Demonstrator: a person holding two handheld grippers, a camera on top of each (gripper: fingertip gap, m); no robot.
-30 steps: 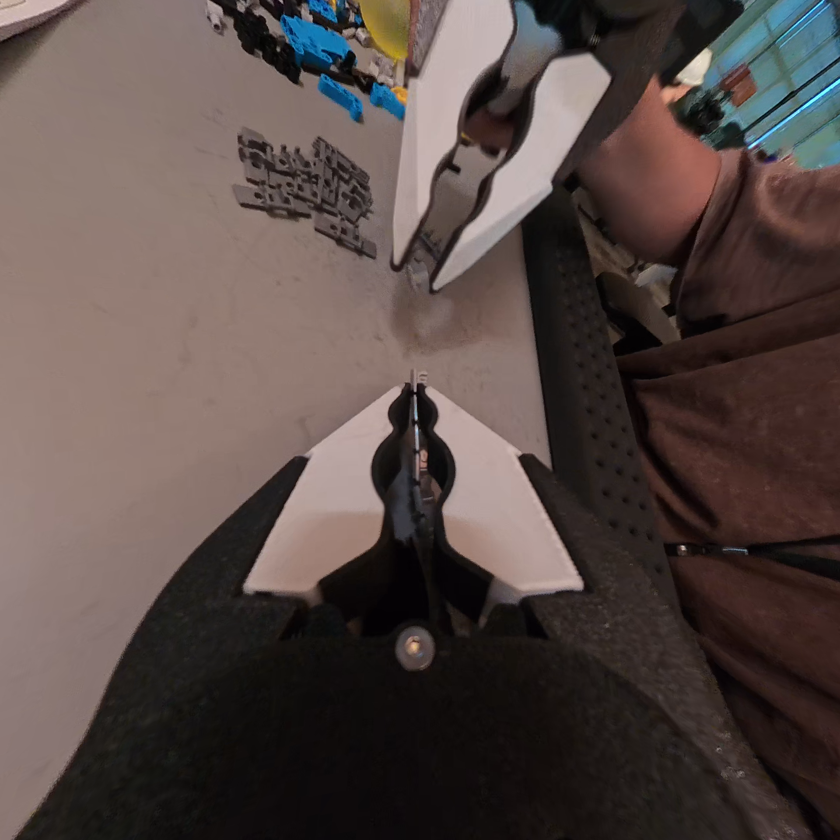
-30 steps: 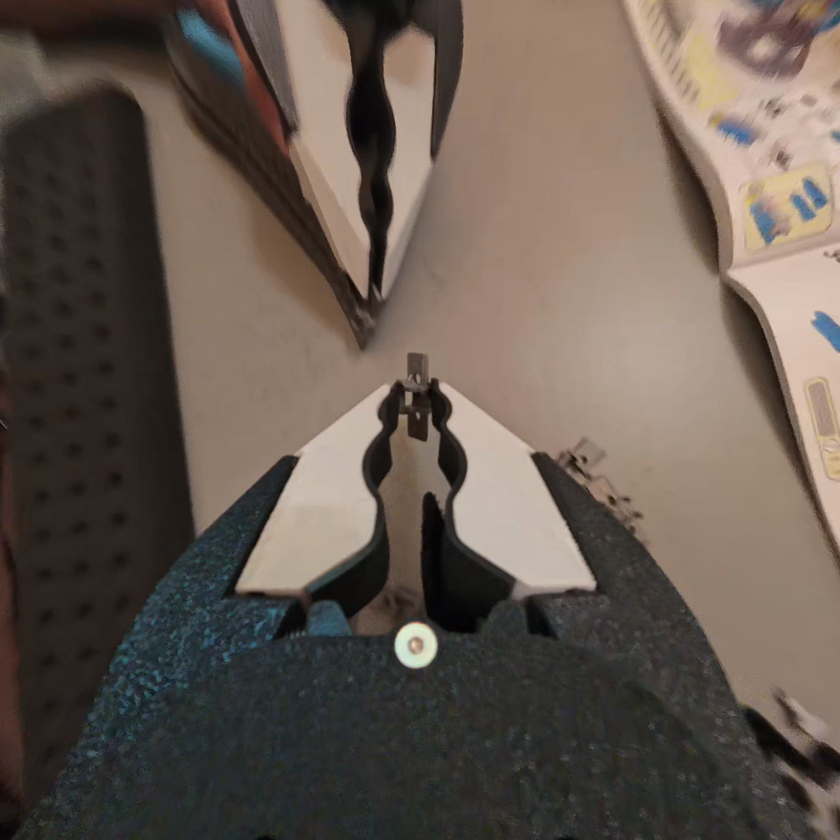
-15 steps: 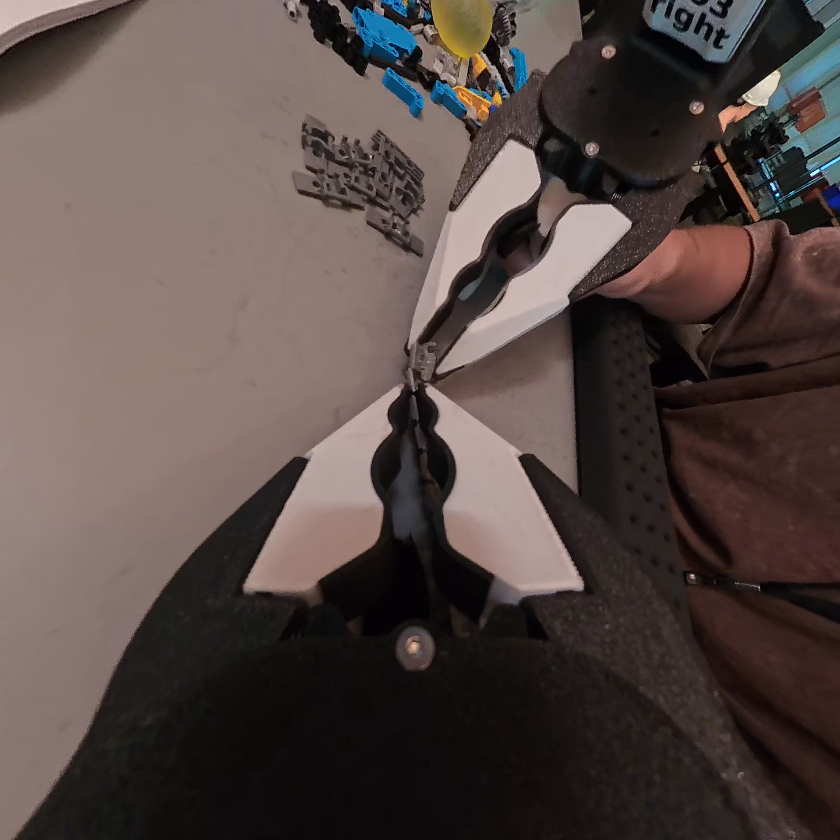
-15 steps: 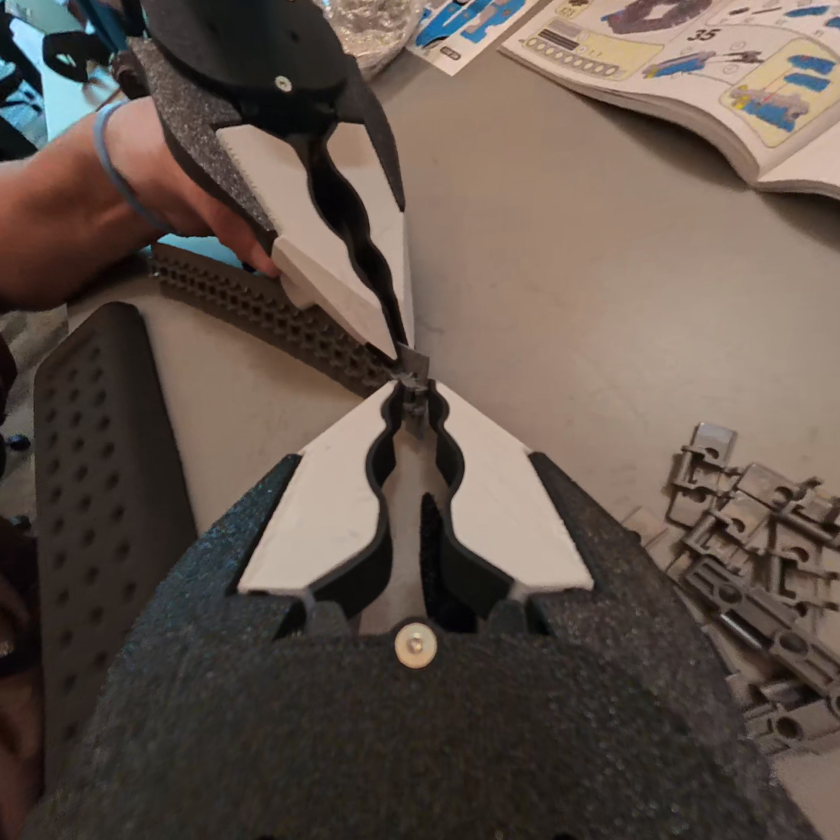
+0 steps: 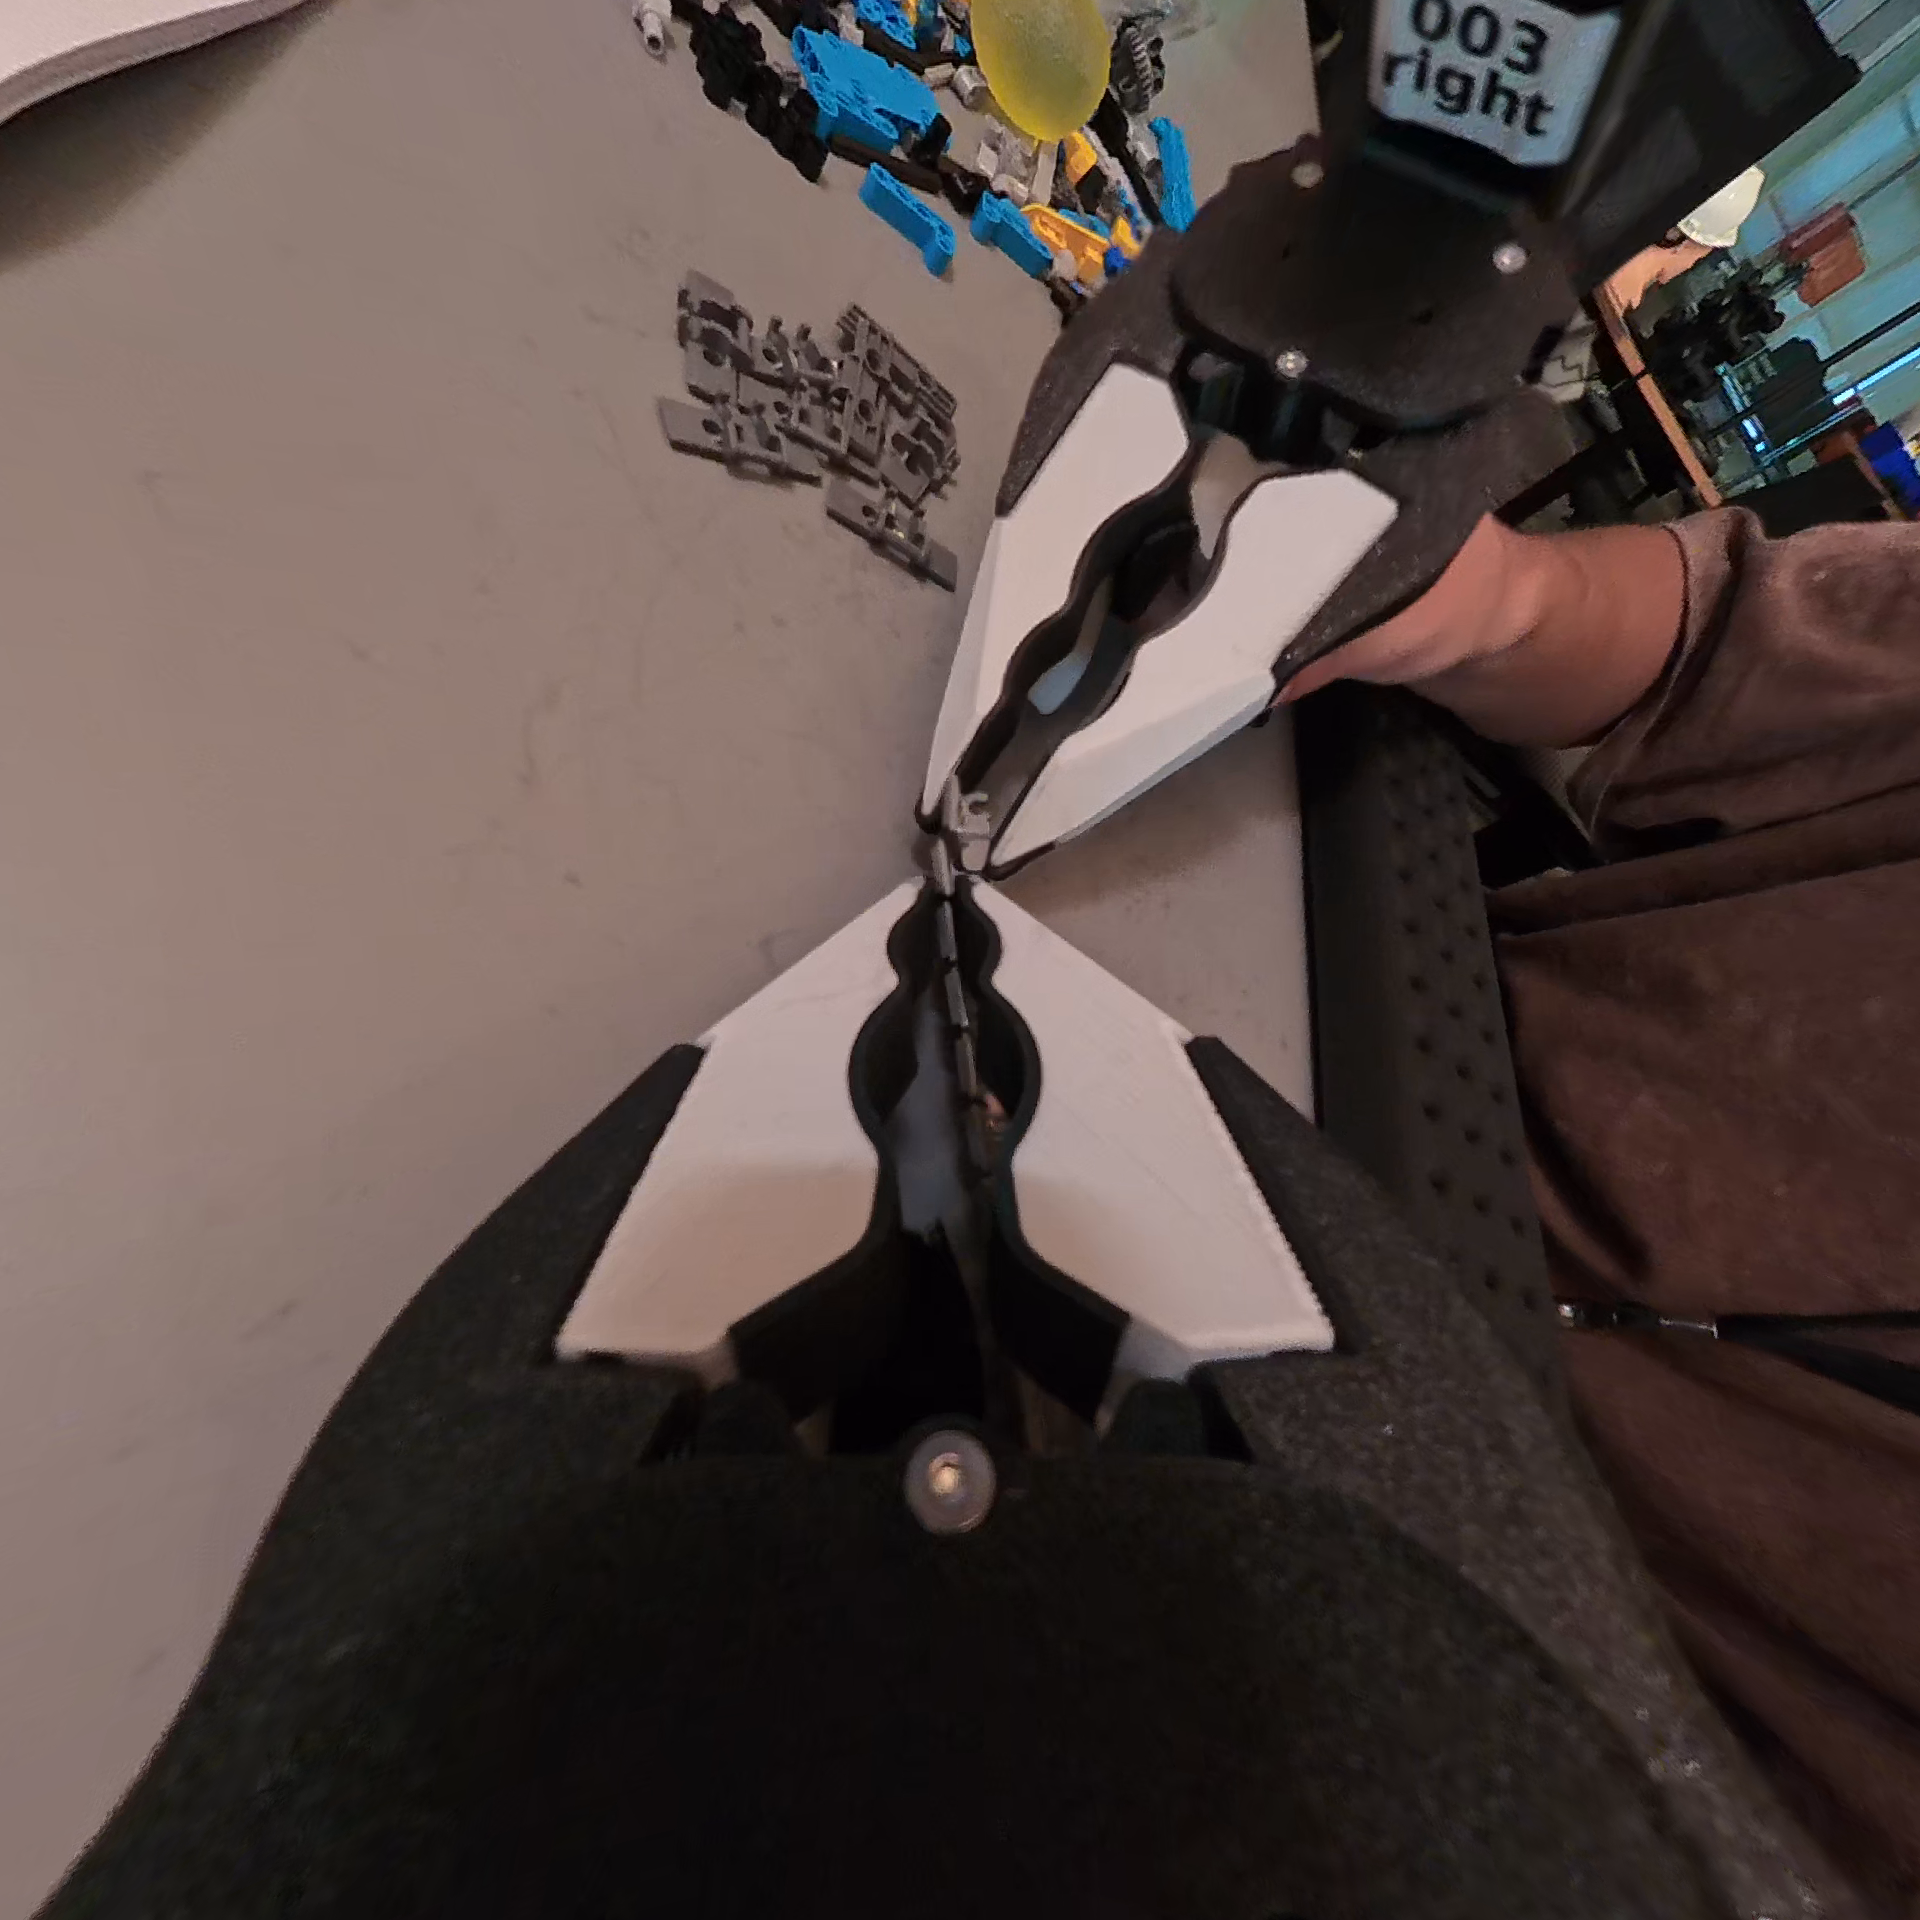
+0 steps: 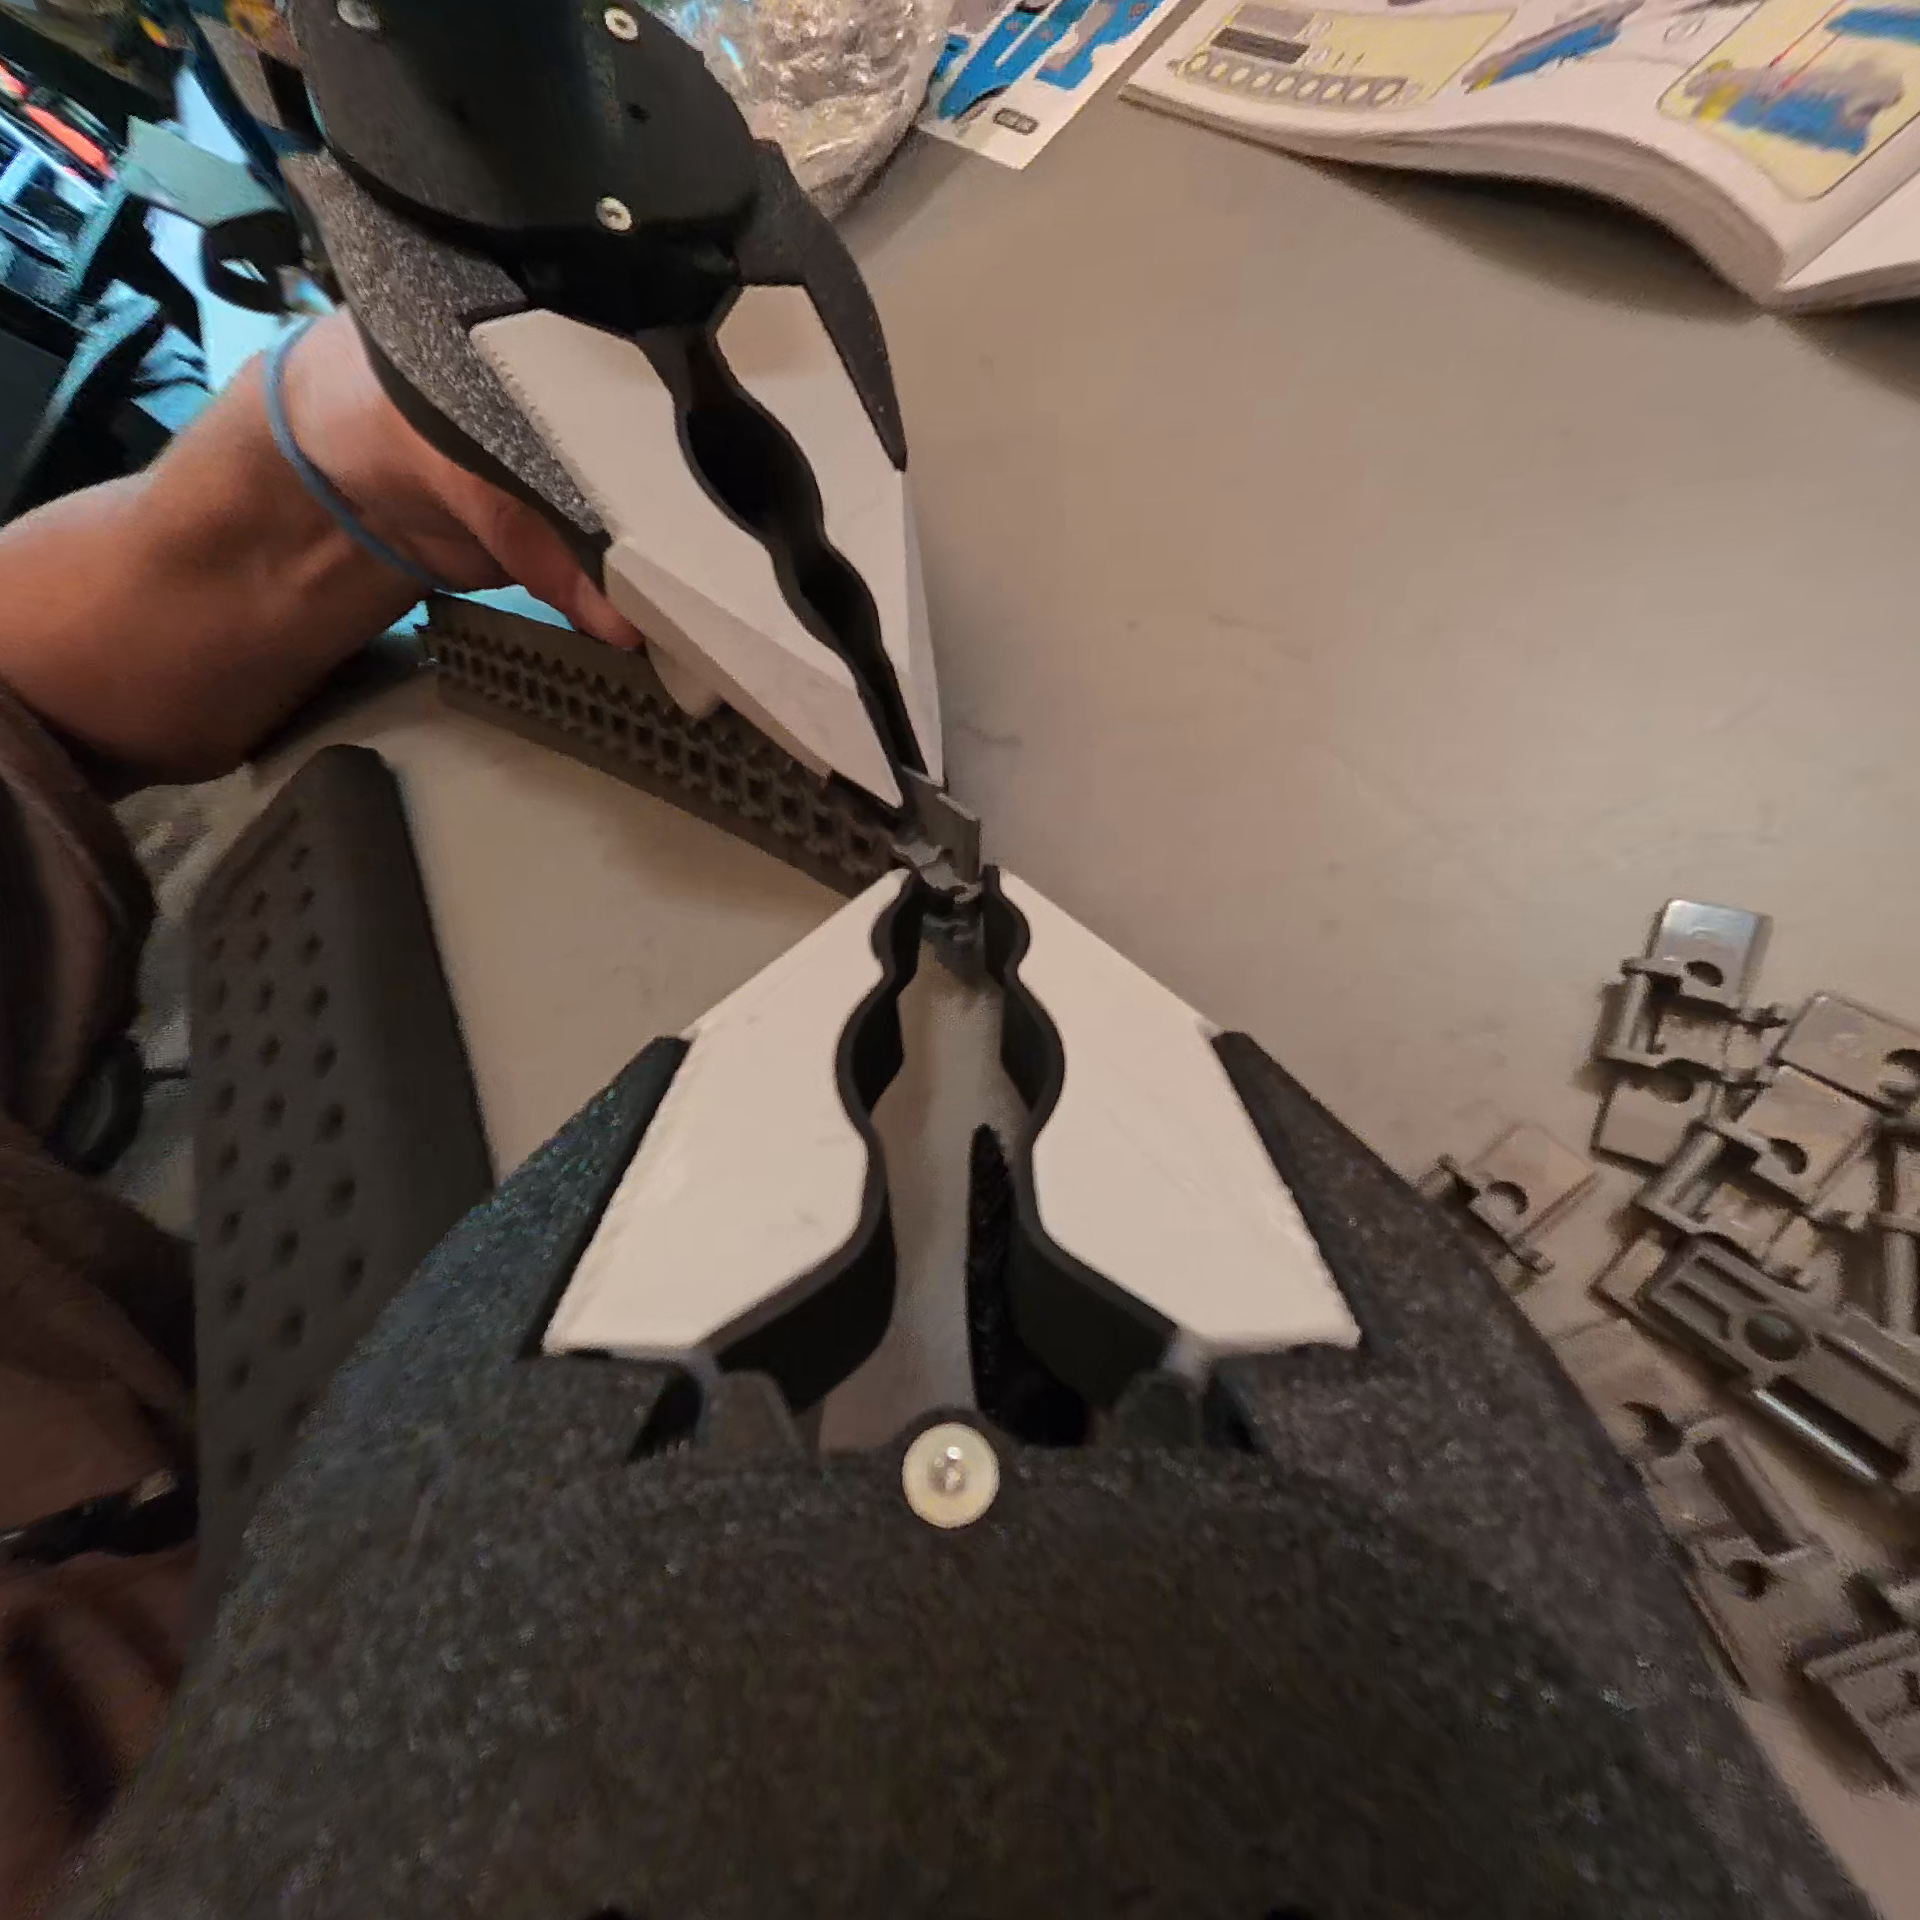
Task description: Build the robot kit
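In the left wrist view my left gripper (image 5: pixel 943 883) is shut on a chain of grey track links (image 5: pixel 958 997) that runs back between its fingers. My right gripper (image 5: pixel 961 836) comes in from the upper right, shut on a single small grey link (image 5: pixel 968 812) that touches the chain's end. In the right wrist view my right gripper (image 6: pixel 951 883) pinches that link (image 6: pixel 951 925) tip to tip against the left gripper (image 6: pixel 923 781). The end link (image 6: pixel 954 823) sits between them. The grey chain (image 6: pixel 644 727) trails back under the left gripper over the table.
A pile of loose grey links (image 5: pixel 821 416) lies on the grey table (image 5: pixel 312 727); it also shows at right in the right wrist view (image 6: pixel 1766 1195). Blue, black and yellow parts (image 5: pixel 914 135) lie beyond. An open booklet (image 6: pixel 1558 125) lies far right. A black perforated pad (image 6: pixel 301 1039) borders the table edge. Left and right tips are no more than a few centimetres apart.
The right gripper moved in from farther off until its tips met the left gripper's. The single link now touches the chain's end. Both stayed shut.
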